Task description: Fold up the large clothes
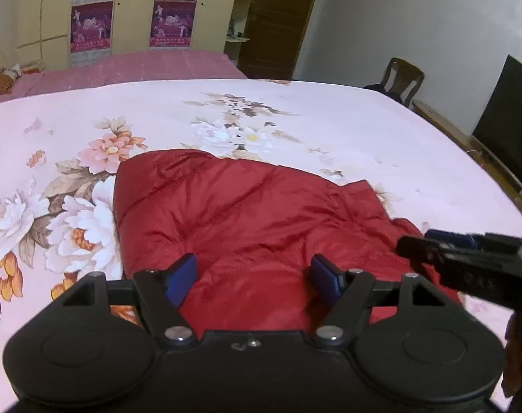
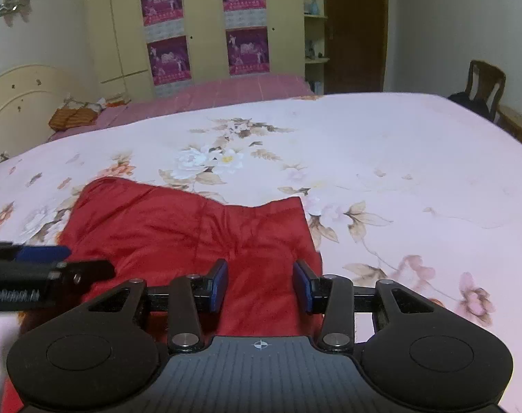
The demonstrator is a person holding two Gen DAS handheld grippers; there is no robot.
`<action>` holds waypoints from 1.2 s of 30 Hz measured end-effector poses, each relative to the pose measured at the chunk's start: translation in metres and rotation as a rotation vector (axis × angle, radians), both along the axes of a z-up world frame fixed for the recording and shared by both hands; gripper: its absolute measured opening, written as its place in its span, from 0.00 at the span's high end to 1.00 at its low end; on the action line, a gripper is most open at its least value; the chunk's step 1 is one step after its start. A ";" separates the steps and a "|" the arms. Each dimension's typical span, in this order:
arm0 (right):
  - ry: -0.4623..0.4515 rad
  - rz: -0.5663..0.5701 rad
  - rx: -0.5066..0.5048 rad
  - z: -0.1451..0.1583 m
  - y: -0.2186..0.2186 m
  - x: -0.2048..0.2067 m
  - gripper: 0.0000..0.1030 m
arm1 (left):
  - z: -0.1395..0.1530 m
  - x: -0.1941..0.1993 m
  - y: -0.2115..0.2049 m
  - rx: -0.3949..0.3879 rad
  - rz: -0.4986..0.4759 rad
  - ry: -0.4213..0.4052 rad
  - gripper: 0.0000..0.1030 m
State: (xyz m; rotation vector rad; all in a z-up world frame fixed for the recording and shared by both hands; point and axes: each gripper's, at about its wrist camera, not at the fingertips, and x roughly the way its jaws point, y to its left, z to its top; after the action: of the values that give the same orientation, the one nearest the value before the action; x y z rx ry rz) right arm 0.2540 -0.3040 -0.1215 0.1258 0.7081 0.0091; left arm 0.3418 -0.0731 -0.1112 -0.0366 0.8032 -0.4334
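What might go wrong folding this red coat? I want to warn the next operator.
The red coat is puffy and glossy, so it may slip from the jaws or spring back open. The left gripper and right gripper hover close together with open jaws and could collide.

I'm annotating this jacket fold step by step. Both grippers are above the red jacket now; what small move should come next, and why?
Probably lower both onto the near edge of the red jacket and pinch it. The left gripper and right gripper stand open above the fabric, gripping nothing, and it lies loosely bunched on the floral bedspread.
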 end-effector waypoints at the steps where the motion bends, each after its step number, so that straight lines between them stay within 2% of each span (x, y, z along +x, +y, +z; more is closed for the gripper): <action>1: -0.006 0.004 -0.005 0.003 0.000 -0.008 0.60 | 0.002 -0.003 0.001 -0.011 -0.003 0.003 0.30; 7: 0.019 0.033 -0.004 0.004 -0.005 -0.046 0.60 | 0.009 -0.028 0.002 -0.030 -0.039 0.018 0.30; 18: 0.147 0.138 0.025 -0.016 -0.024 -0.090 0.60 | 0.007 -0.091 0.003 0.071 -0.107 0.034 0.28; 25: 0.232 0.195 0.047 -0.039 -0.032 -0.095 0.60 | -0.012 -0.096 0.005 0.085 -0.066 0.063 0.20; 29: 0.278 0.239 0.105 -0.030 -0.046 -0.087 0.60 | -0.007 -0.091 0.008 0.061 -0.018 0.104 0.16; 33: 0.235 0.214 0.211 -0.012 -0.066 -0.078 0.59 | -0.001 -0.086 0.013 0.018 0.037 0.138 0.15; 34: 0.225 0.203 0.242 -0.009 -0.071 -0.075 0.39 | 0.001 -0.085 0.014 0.005 0.053 0.146 0.15; 35: 0.208 0.187 0.261 -0.007 -0.074 -0.072 0.05 | 0.002 -0.083 0.016 -0.005 0.068 0.149 0.14; 36: 0.181 0.178 0.274 -0.005 -0.077 -0.069 0.00 | 0.004 -0.082 0.016 -0.012 0.077 0.149 0.14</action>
State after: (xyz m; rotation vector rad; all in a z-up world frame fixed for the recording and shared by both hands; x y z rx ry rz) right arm 0.1848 -0.3810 -0.1264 0.3289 0.8947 0.2691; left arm 0.2599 -0.0571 -0.1073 -0.1116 0.9430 -0.3656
